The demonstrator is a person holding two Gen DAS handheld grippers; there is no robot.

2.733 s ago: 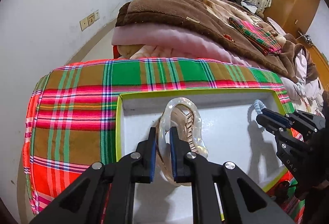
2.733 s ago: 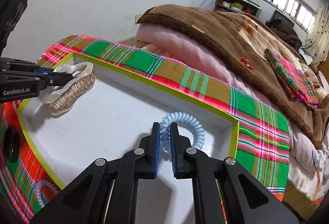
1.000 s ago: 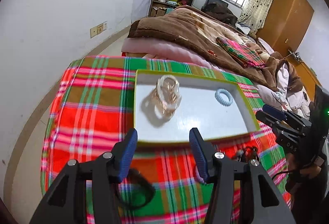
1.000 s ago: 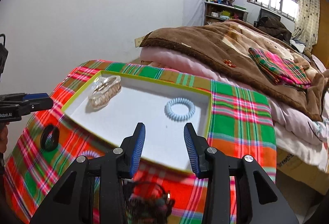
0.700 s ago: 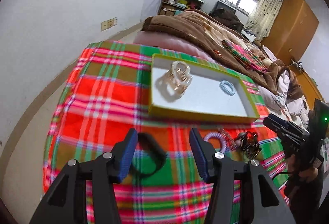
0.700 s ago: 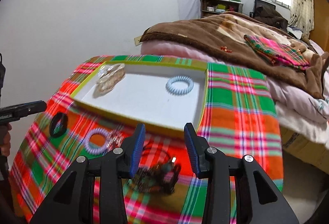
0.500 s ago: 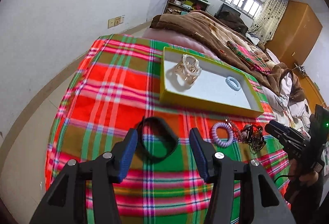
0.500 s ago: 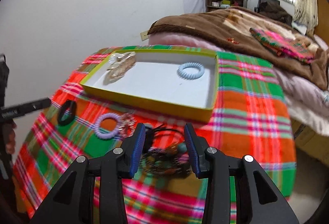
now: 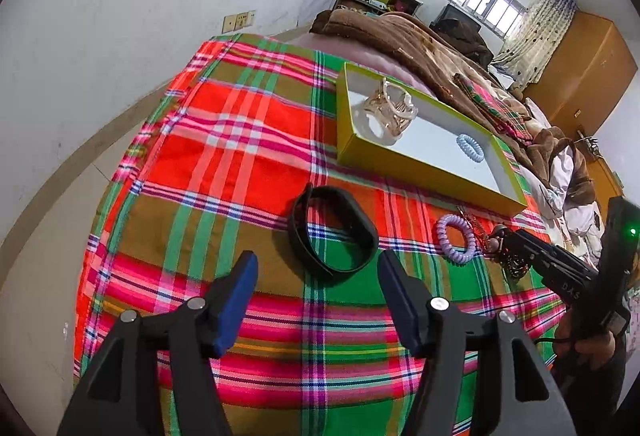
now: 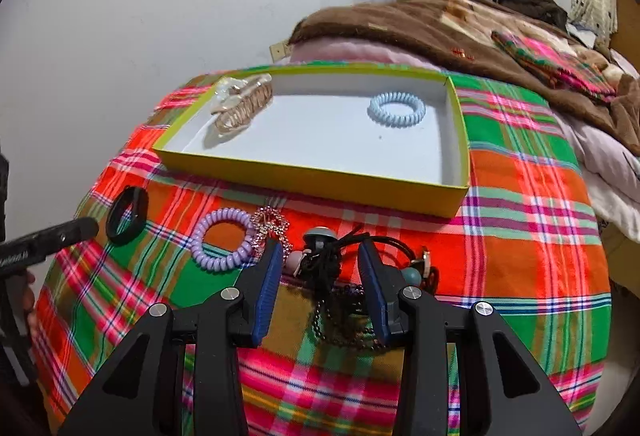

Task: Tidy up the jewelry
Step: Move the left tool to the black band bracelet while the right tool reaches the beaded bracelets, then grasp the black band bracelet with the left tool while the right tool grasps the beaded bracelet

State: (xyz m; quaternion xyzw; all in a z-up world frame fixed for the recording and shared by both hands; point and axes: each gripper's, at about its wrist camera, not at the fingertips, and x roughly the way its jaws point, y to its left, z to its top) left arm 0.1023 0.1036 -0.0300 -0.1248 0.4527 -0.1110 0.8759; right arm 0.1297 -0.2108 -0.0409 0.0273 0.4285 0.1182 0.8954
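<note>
A yellow-rimmed box (image 9: pixel 420 172) (image 10: pixel 312 174) on the plaid cloth holds a clear hair claw (image 9: pixel 390 108) (image 10: pixel 240 104) and a light blue coil tie (image 9: pixel 470 148) (image 10: pixel 396 108). My left gripper (image 9: pixel 316 268) is open and empty, just short of a black wristband (image 9: pixel 332 232) (image 10: pixel 126 214). My right gripper (image 10: pixel 320 260) is open over a tangle of dark beaded necklaces and cords (image 10: pixel 340 276); it also shows in the left wrist view (image 9: pixel 508 240). A purple coil tie (image 9: pixel 456 240) (image 10: pixel 224 238) and a pink sparkly piece (image 10: pixel 272 226) lie beside it.
The plaid cloth (image 9: pixel 224 140) (image 10: pixel 532 220) covers a raised surface with drop-offs at the left and near edges. A bed with a brown blanket (image 9: pixel 400 36) (image 10: pixel 440 24) lies behind the box. A white wall (image 9: pixel 120 16) is on the left.
Both grippers let go of the claw and blue tie in the box, opened and drew back. The left now faces the black wristband, the right is over the necklace tangle.
</note>
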